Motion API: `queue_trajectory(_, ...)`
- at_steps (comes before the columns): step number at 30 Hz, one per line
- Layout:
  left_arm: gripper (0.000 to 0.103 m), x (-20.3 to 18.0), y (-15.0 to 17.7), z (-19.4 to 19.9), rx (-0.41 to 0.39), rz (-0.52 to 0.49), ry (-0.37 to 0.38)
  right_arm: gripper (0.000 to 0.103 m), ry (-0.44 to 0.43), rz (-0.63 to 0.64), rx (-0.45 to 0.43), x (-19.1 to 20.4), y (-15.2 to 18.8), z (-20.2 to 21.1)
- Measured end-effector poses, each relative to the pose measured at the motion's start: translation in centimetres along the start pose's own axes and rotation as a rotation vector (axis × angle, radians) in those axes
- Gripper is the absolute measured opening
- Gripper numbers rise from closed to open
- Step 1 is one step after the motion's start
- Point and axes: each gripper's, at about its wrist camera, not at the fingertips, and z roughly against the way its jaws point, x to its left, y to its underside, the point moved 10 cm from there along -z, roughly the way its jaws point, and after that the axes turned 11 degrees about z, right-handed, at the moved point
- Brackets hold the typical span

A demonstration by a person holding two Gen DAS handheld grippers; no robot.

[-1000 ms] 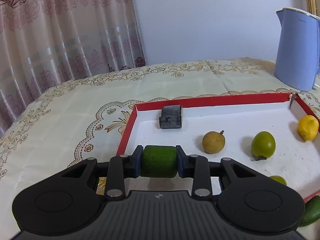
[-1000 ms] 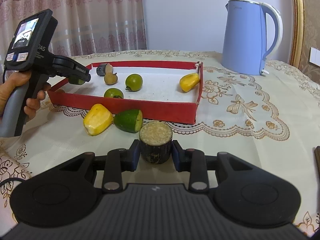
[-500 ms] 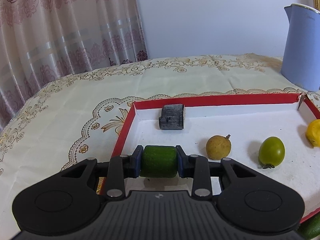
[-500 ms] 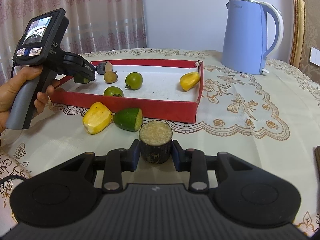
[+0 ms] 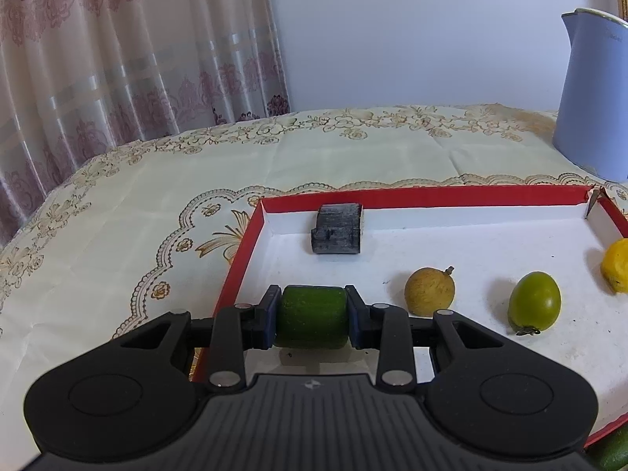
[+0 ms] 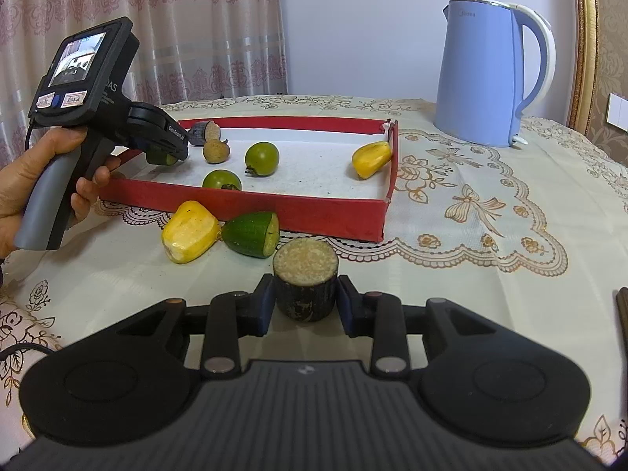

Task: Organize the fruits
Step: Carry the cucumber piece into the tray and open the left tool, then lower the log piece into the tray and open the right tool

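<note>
My left gripper (image 5: 313, 316) is shut on a green cucumber chunk (image 5: 312, 317), held over the near-left corner of the red tray (image 5: 431, 194). Inside the tray lie a dark cane piece (image 5: 337, 229), a brown round fruit (image 5: 429, 291), a green fruit (image 5: 534, 301) and a yellow piece (image 5: 616, 271). In the right wrist view, my right gripper (image 6: 304, 306) is shut on a dark sugarcane stub (image 6: 305, 286) above the tablecloth, in front of the tray (image 6: 314, 212). A yellow piece (image 6: 190, 231) and a green cucumber end (image 6: 253, 233) lie on the cloth before the tray.
A blue electric kettle (image 6: 486, 74) stands at the back right of the table. A hand (image 6: 35, 180) holds the left gripper's handle at the tray's left end. Curtains hang behind the table's far left edge. Embroidered tablecloth (image 6: 490, 255) spreads to the right of the tray.
The left gripper has shifted over the tray's left end with the cucumber chunk still in it, so the tray's fruits drifted right in its view. The right gripper has stayed put.
</note>
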Motion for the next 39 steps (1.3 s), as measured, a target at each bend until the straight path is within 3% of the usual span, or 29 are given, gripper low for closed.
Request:
queue_trajectory(6,0.033,-0.2,0.1,0.5,-0.005,-0.005,0.012,0.031,0.003,0.005,0.001,0.0,0.0,0.0)
queue_trajectory(12,0.039,-0.5,-0.3,1.6,-0.032,-0.019,0.015,0.031,0.011,0.013,-0.001,0.0,0.0,0.1)
queue_trajectory(16,0.049,-0.5,-0.3,2.3,-0.044,-0.017,0.021,0.031,0.013,0.012,-0.002,0.0,0.0,0.1)
queue_trajectory(23,0.051,0.1,0.1,3.6,-0.053,0.002,0.019,0.031,0.021,0.02,-0.006,0.1,-0.1,0.2)
queue_trajectory(29,0.072,1.1,1.2,4.7,-0.051,0.017,0.003,0.031,0.03,0.037,-0.01,0.3,-0.2,0.4)
queue_trajectory(39,0.082,1.9,3.6,5.8,-0.032,0.059,0.042,0.031,0.041,0.033,-0.009,0.1,-0.2,0.4)
